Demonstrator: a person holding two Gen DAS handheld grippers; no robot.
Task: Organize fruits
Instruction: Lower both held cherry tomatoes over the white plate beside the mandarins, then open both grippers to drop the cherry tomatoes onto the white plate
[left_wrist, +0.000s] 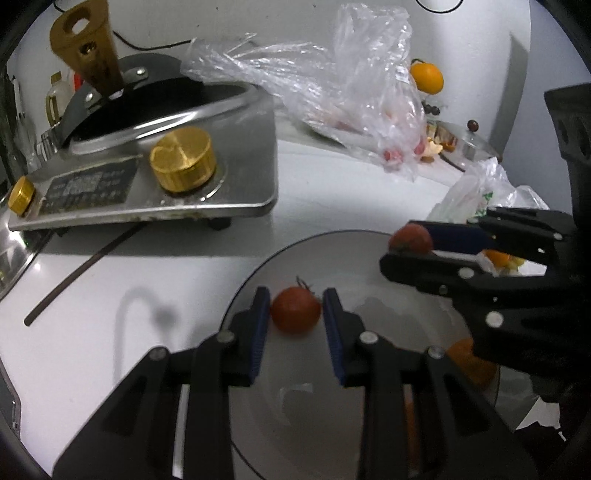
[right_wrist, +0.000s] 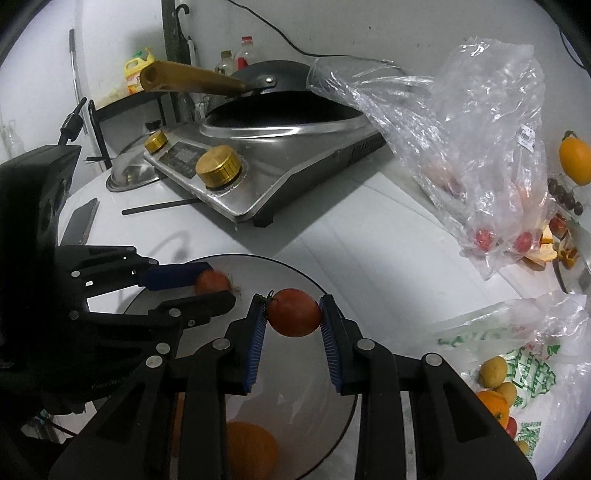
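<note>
A grey plate (left_wrist: 255, 284) lies on the white counter; it also shows in the right wrist view (right_wrist: 295, 273). My left gripper (left_wrist: 295, 314) is over the plate with its blue pads either side of a small red tomato (left_wrist: 295, 311); a thin gap shows on each side, so the grip is unclear. My right gripper (right_wrist: 293, 314) is shut on another red tomato (right_wrist: 293, 312), held above the plate. That tomato (left_wrist: 410, 239) also shows in the left wrist view. An orange (right_wrist: 251, 450) lies on the plate's near part.
A steel stove (left_wrist: 155, 177) with gold knobs and a black wok stands behind the plate. A clear bag (right_wrist: 461, 129) holds small red tomatoes. A printed bag (right_wrist: 517, 369) with oranges and yellow fruit lies right. A dark chopstick (left_wrist: 81, 273) lies left.
</note>
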